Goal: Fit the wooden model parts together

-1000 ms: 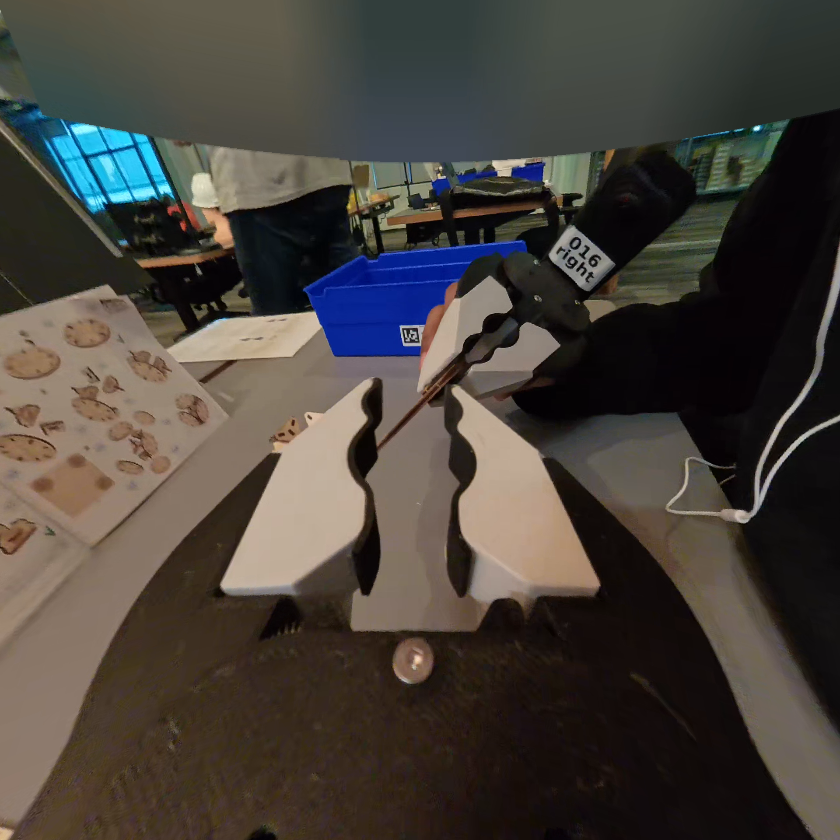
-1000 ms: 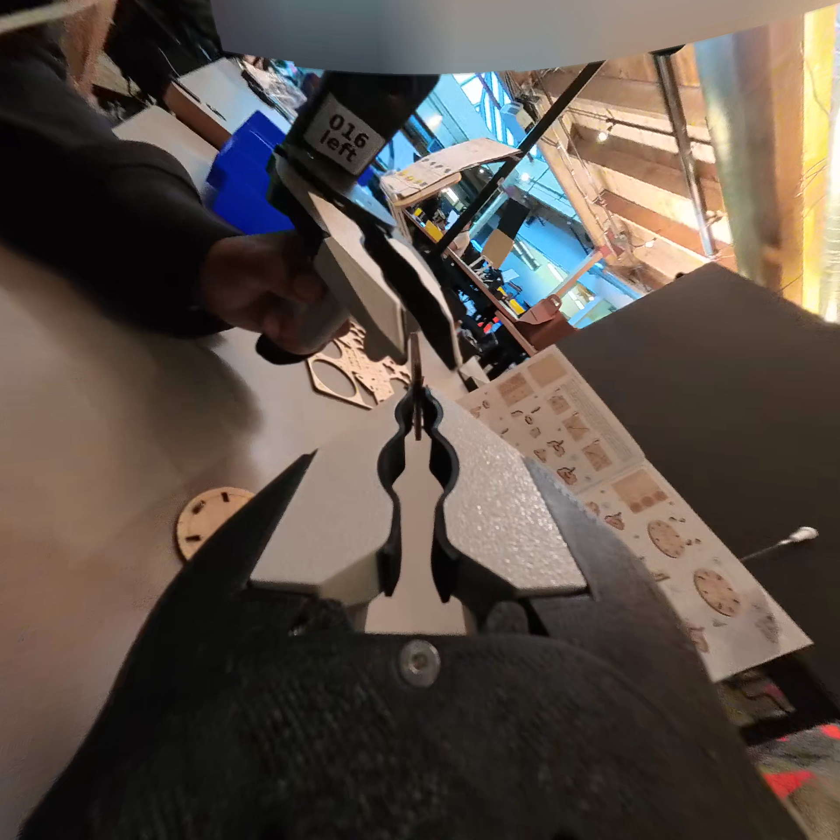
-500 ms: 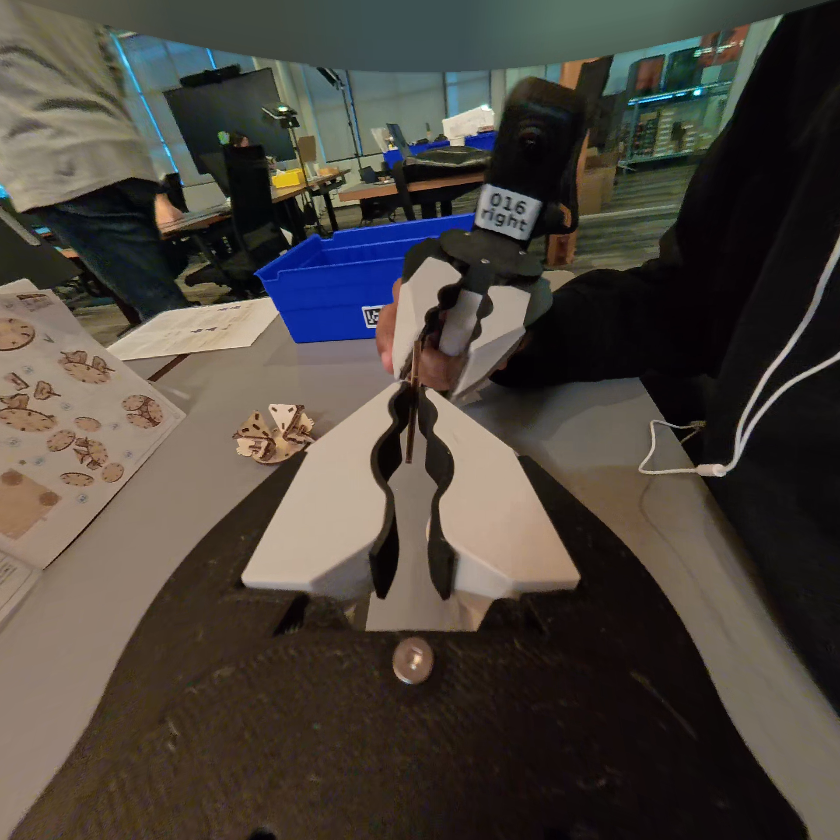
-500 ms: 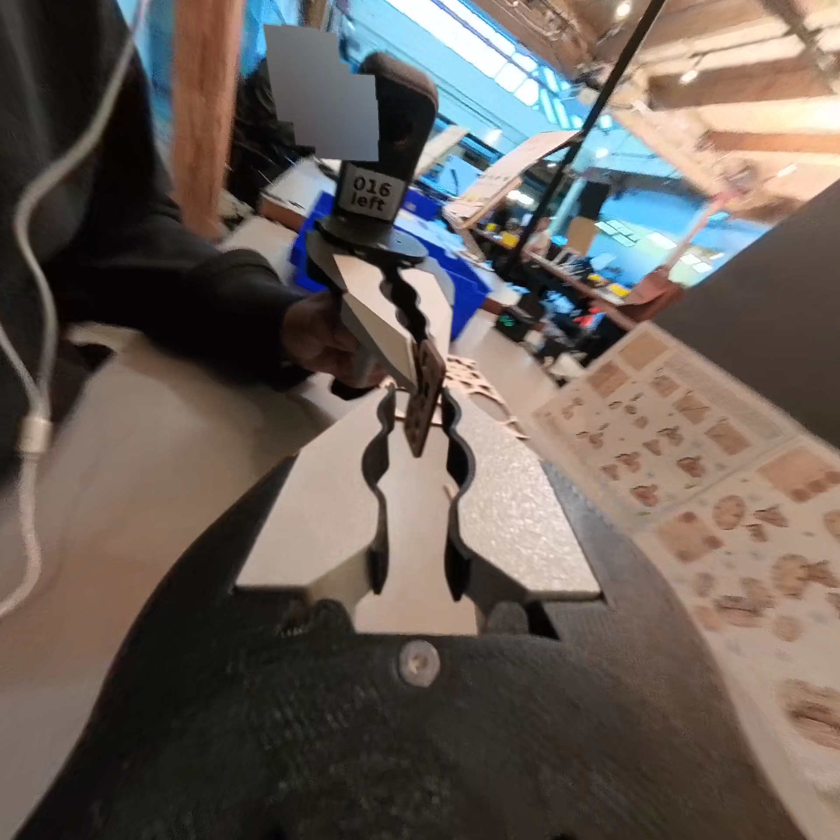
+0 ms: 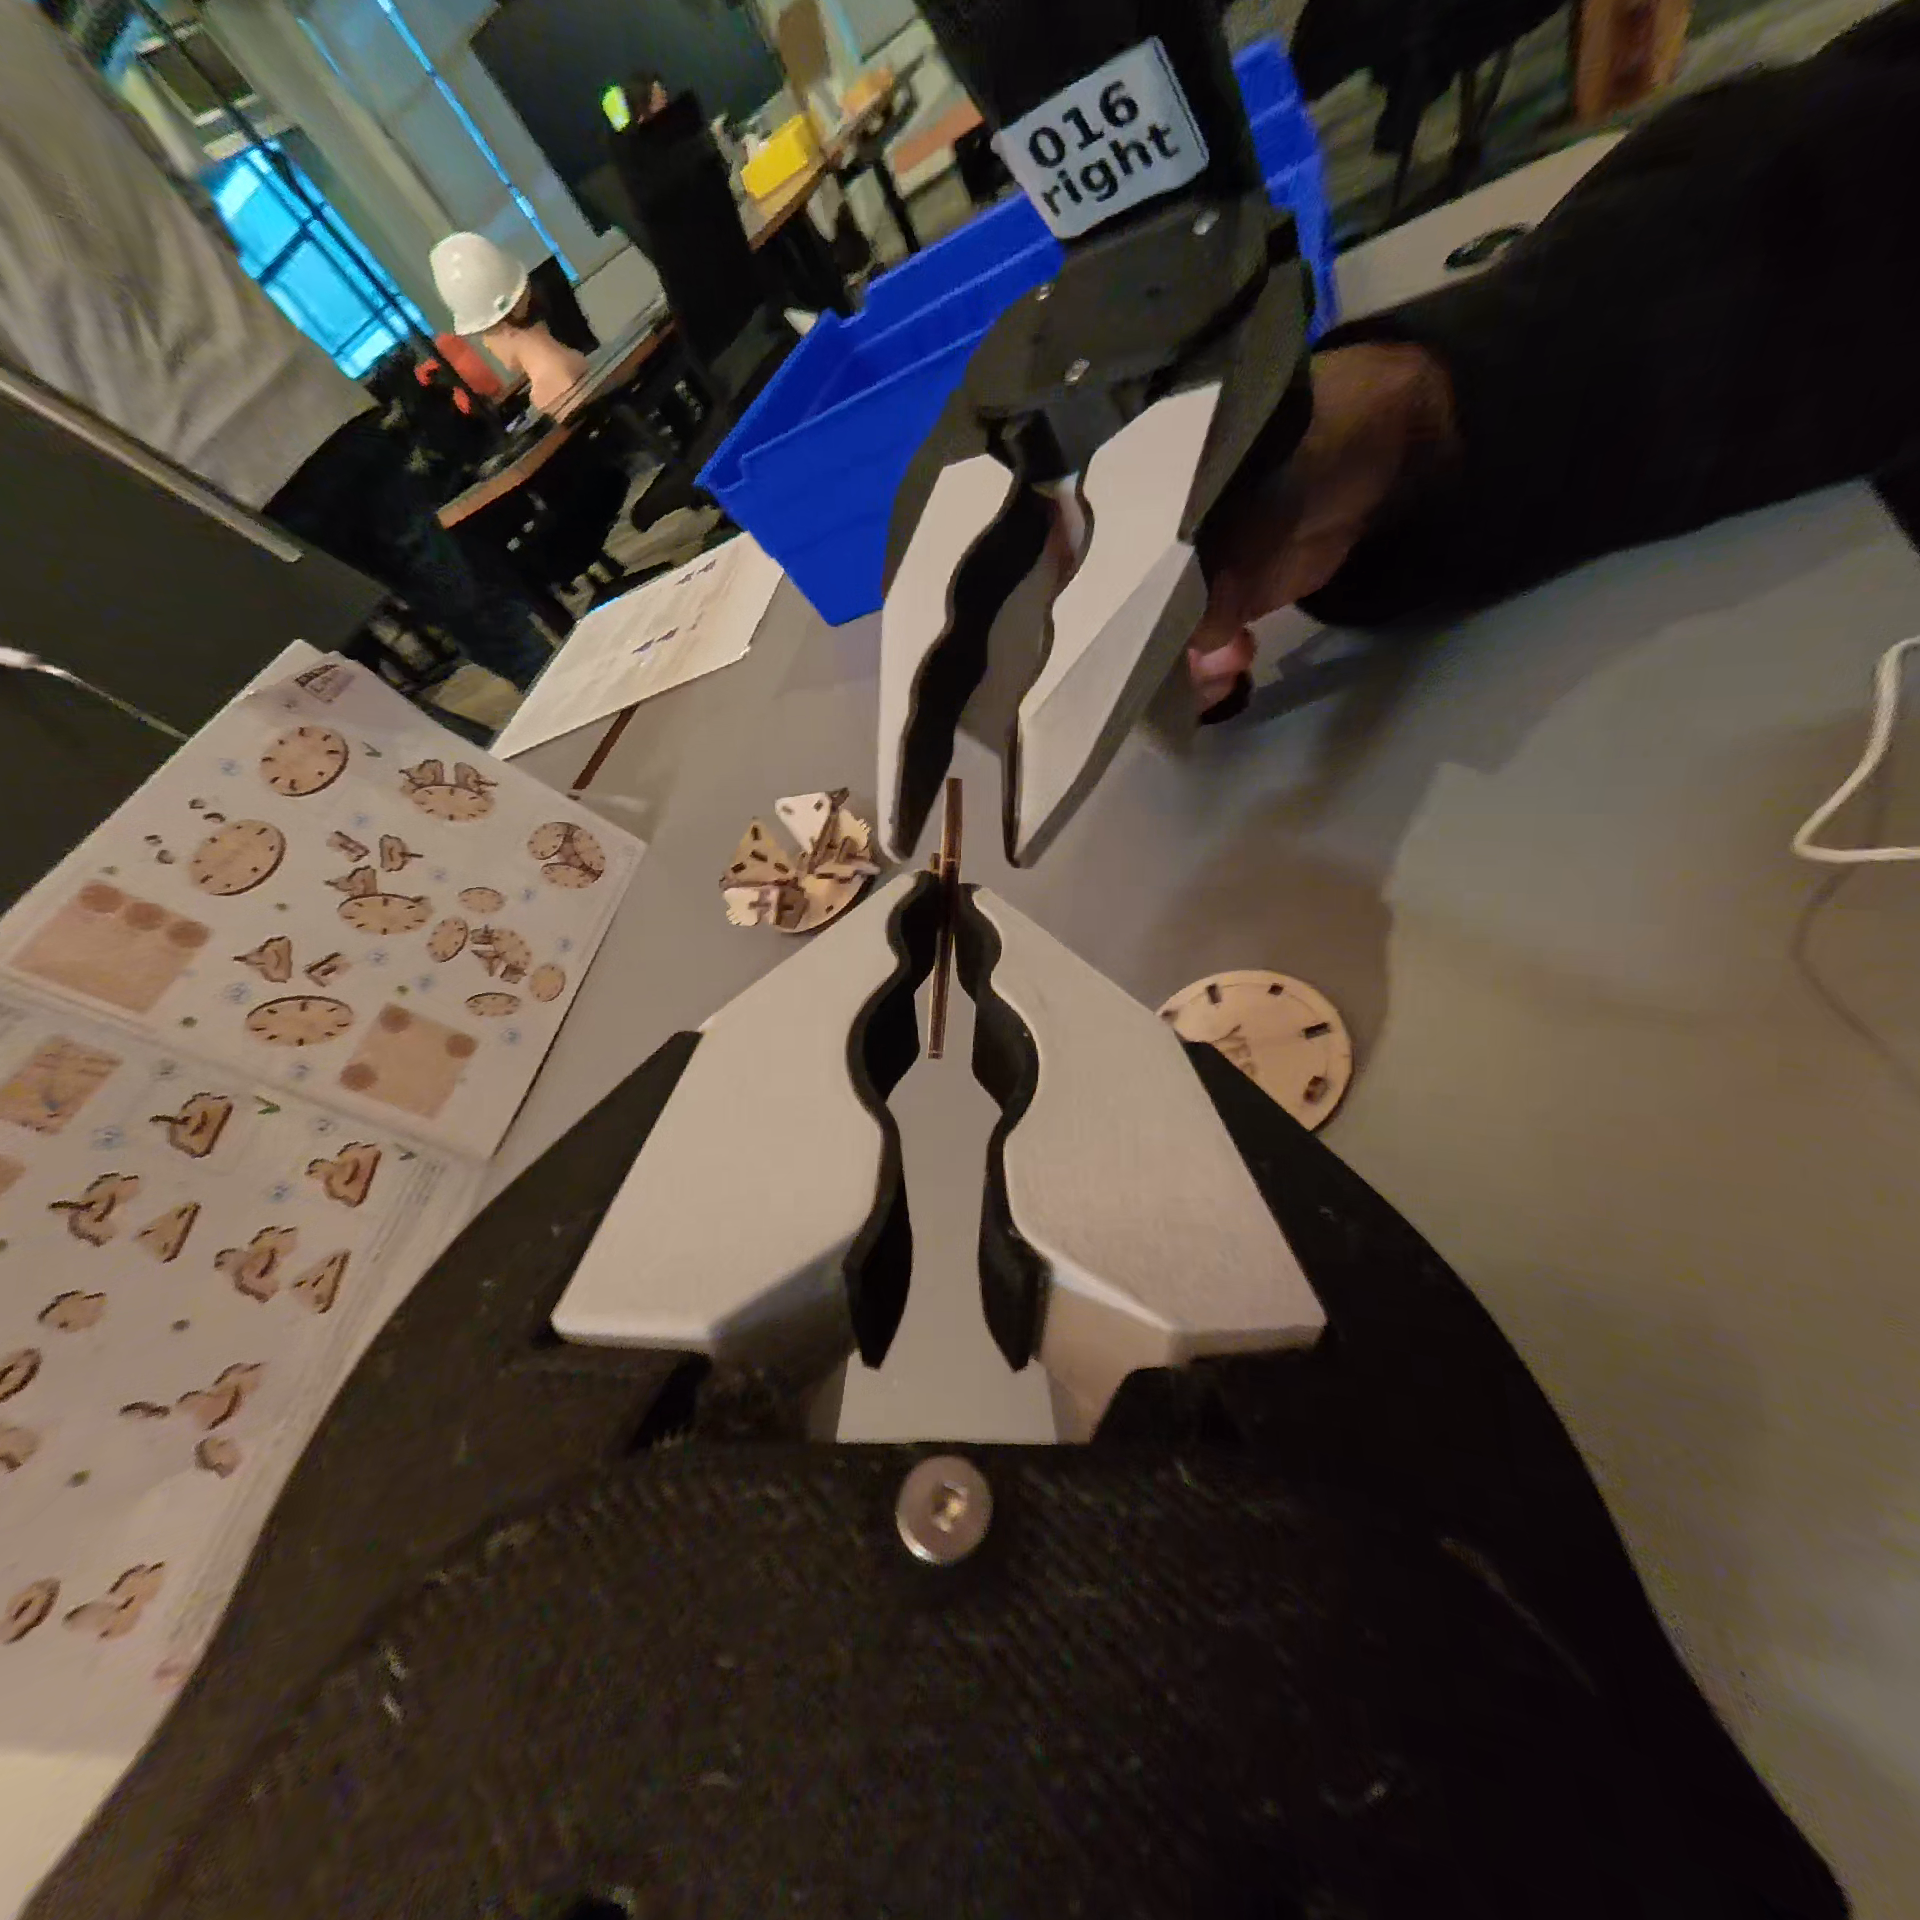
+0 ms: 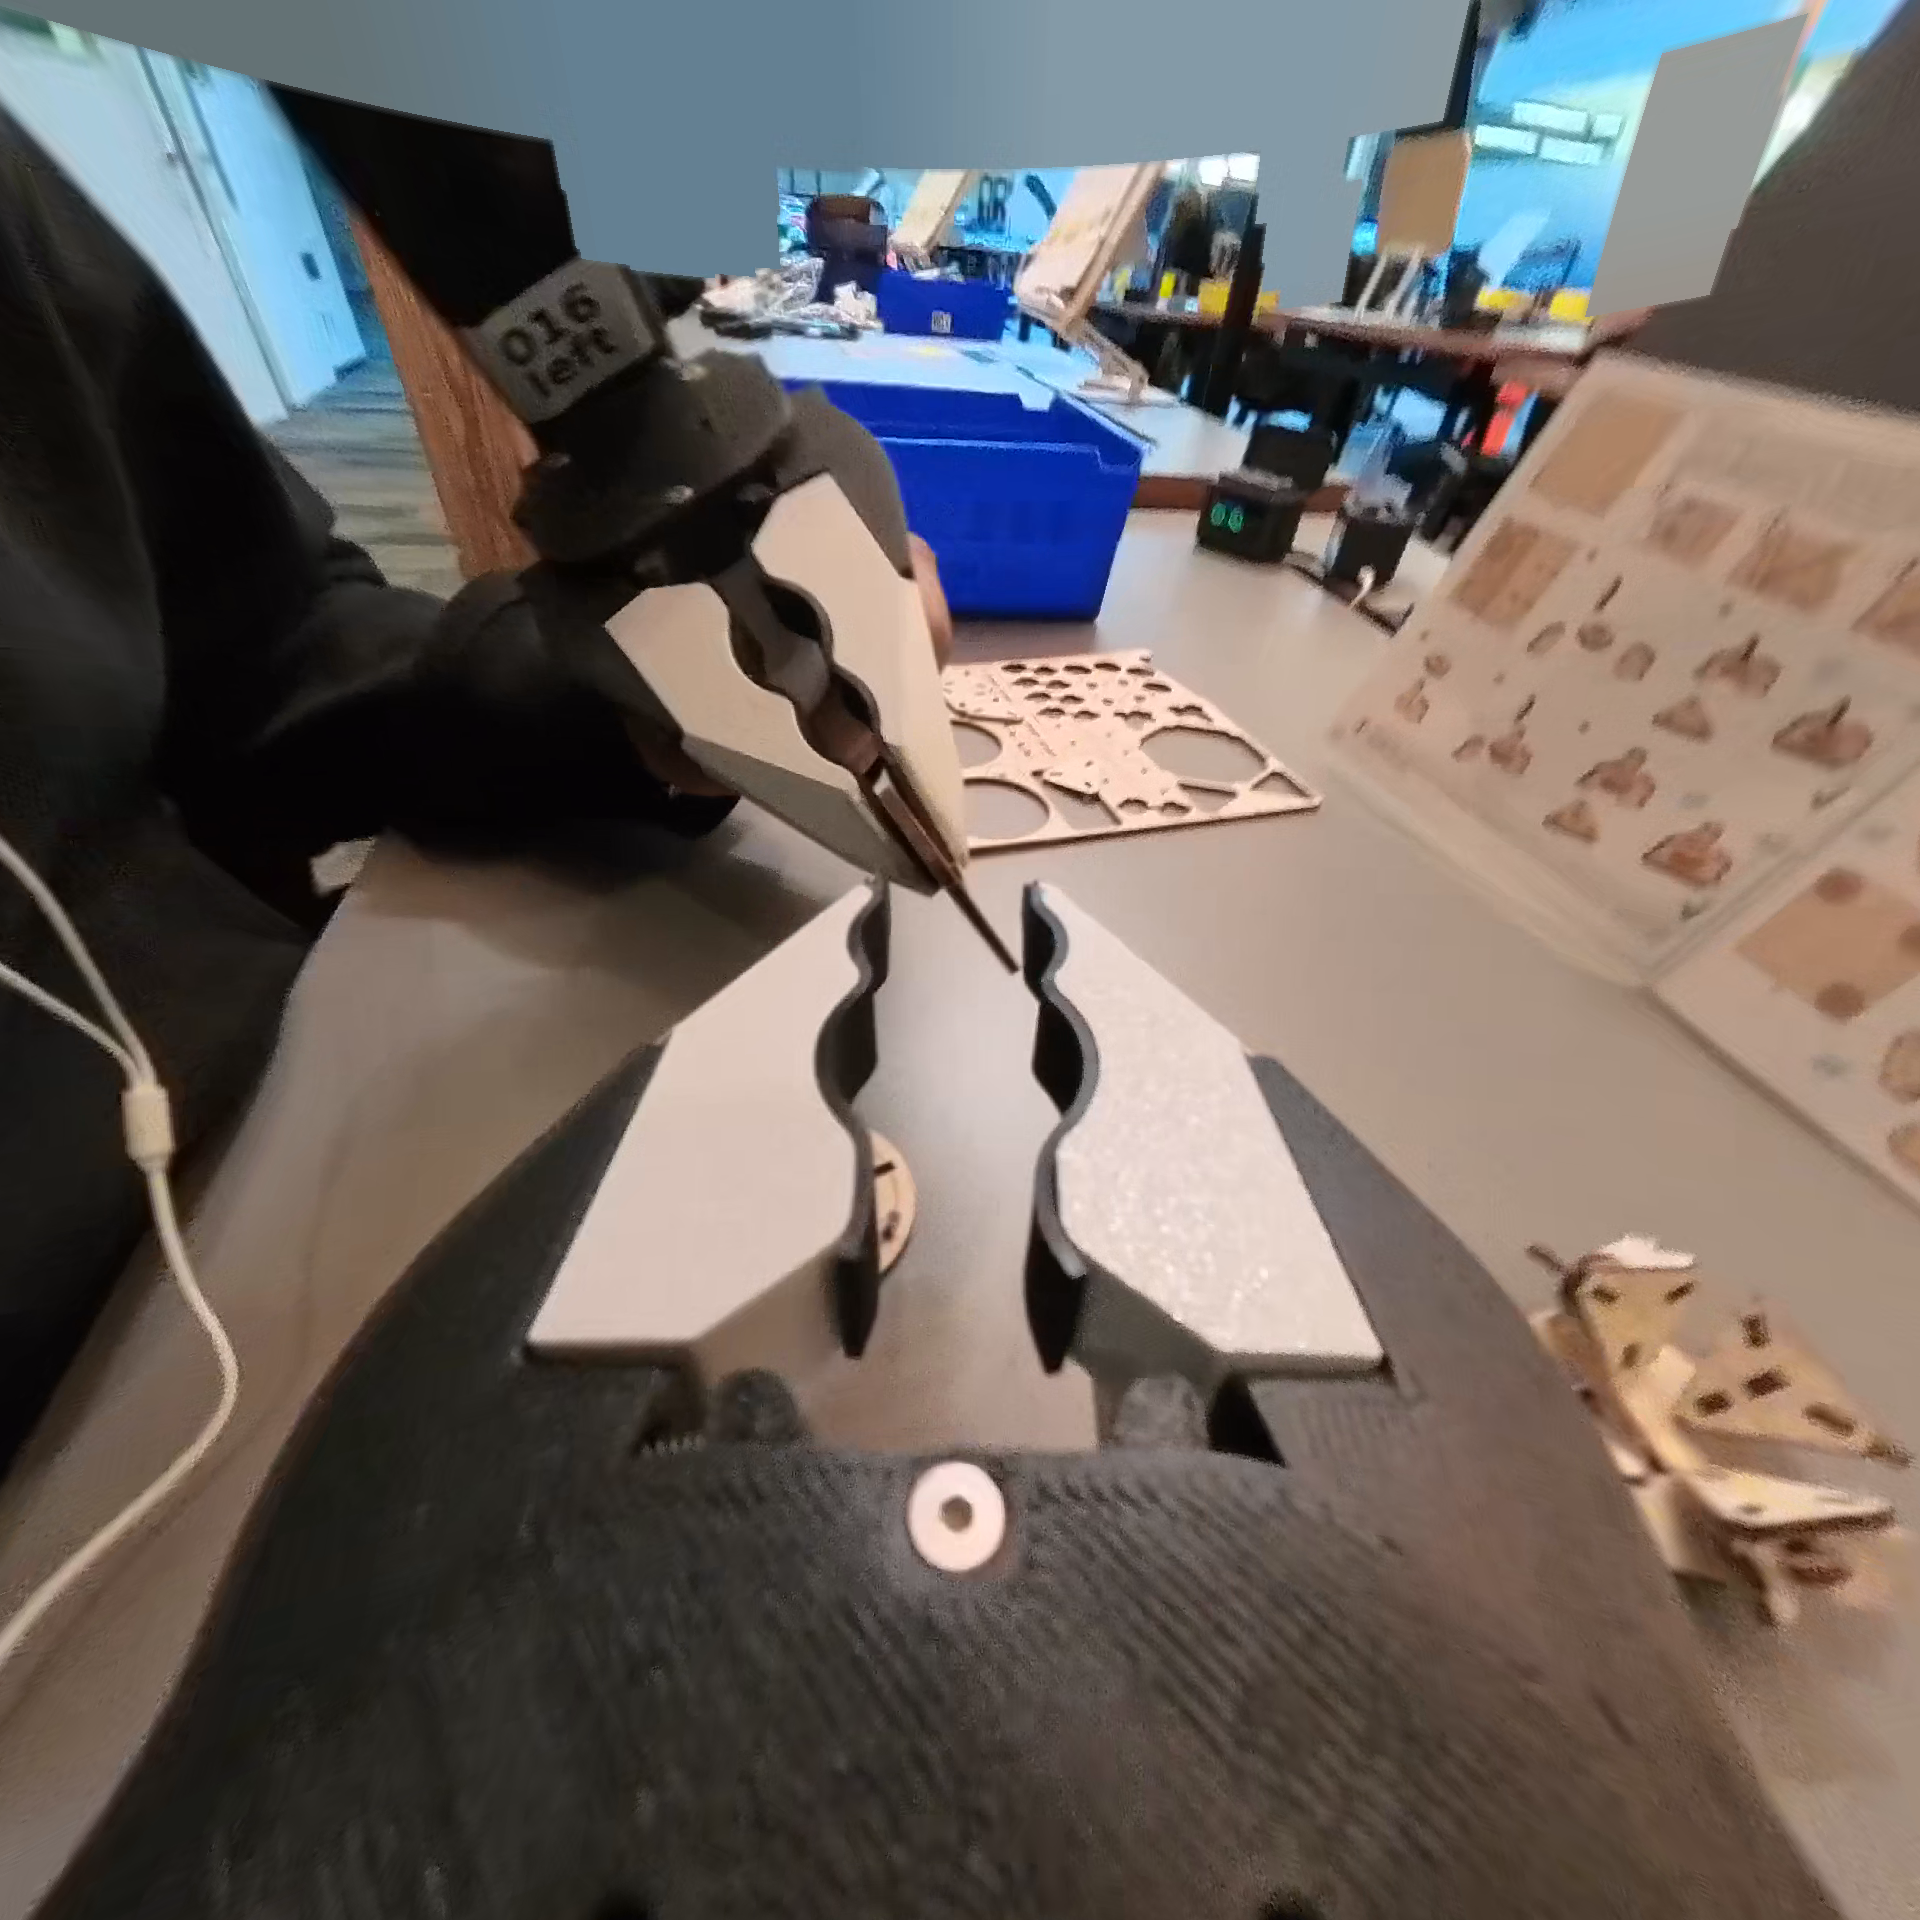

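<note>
The thin wooden piece (image 5: 943, 935) is sitting edge-on between the fingertips of the left gripper (image 5: 943, 904), well above the grey table (image 5: 1558, 1039). Both pads are pressing on it near their tips; the jaws are pinching it tight, and a short dark end is sticking out past them. In the right wrist view the same piece (image 6: 977, 925) is poking out of the left gripper (image 6: 920, 878) and slanting down toward the gap of the right gripper (image 6: 951, 904).

The right gripper (image 5: 956, 847) is standing spread, fingers apart, with the free end of the piece lying between its fingertips. Neither pad is touching the wood; a gap is showing on each side.

On the table just beside the left gripper's tips a small assembly of wooden parts (image 5: 795, 873) is lying. A round wooden disc with slots (image 5: 1262, 1044) is resting by the left gripper's right finger. The same disc (image 6: 888, 1205) is peeking out under the right gripper's left finger.

Farther out, a wooden sheet with round cut-outs (image 6: 1112, 748) is lying flat toward the far edge. Instruction sheets with printed diagrams (image 5: 270, 935) are covering the left edge of the table. A blue bin (image 5: 862, 416) is standing at the far edge. A white cord (image 5: 1860, 769) is trailing along the right edge.
</note>
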The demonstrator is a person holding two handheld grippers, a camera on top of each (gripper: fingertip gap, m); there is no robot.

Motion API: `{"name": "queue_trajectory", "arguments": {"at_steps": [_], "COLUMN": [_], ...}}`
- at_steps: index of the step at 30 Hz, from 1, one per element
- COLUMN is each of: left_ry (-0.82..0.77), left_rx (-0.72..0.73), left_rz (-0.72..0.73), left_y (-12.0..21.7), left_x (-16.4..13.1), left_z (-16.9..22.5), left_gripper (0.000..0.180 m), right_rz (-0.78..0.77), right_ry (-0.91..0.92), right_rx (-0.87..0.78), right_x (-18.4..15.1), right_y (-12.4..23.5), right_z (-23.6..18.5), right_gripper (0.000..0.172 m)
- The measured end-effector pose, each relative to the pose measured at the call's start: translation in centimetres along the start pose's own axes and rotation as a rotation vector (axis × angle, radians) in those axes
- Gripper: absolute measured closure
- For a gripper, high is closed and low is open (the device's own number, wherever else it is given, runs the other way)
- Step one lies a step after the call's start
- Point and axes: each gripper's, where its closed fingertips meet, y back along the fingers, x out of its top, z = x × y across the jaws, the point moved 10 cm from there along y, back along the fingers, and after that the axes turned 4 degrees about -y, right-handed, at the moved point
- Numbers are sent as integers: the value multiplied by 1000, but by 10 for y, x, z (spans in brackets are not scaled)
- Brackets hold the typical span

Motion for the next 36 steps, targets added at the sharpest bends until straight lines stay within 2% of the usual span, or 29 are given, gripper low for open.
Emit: {"name": "queue_trajectory", "arguments": {"at_steps": [2,5,7,9,13,16,18,20,24,28,32,34,36], "left_ry": [-49,-126,-152,-169,-124,-97,-101,-117,-165,-152,-120,-114,-126], "left_rx": [49,85,104,102,80,82,107,121,144,140,137,136,143], "left_rz": [-58,-138,-166,-183,-163,-170,-170,-172,-174,-159,-161,-167,-193], "left_y": [-2,-10,-14,-17,-19,-19,-18,-16,-16,-16,-16,-16,-17], "left_x": [-1,-3,-4,-6,-5,-6,-5,-4,-3,-2,-3,-3,-4], "left_z": [1,7,10,13,14,13,11,11,13,13,11,11,11], "left_gripper": [180,180,180,180,180,180,180,180,180,180,180,180,180], "right_rz": [0,62,51,13,-18,-36,-55,-76,-94,-79,-79,-77,-55], "right_ry": [-173,-442,-538,-583,-549,-521,-477,-429,-398,-416,-350,-347,-361], "right_rx": [2,80,175,198,154,125,63,29,38,55,24,17,12], "right_x": [-5,-10,-13,-16,-16,-15,-15,-14,-14,-14,-12,-12,-11], "right_y": [-2,-4,-8,-12,-12,-11,-10,-11,-13,-11,-8,-9,-9], "right_z": [8,18,19,19,19,20,21,20,16,18,19,19,19], "right_gripper": [146,131,133,128,149,147,132,127,135,139,153,152,140]}}
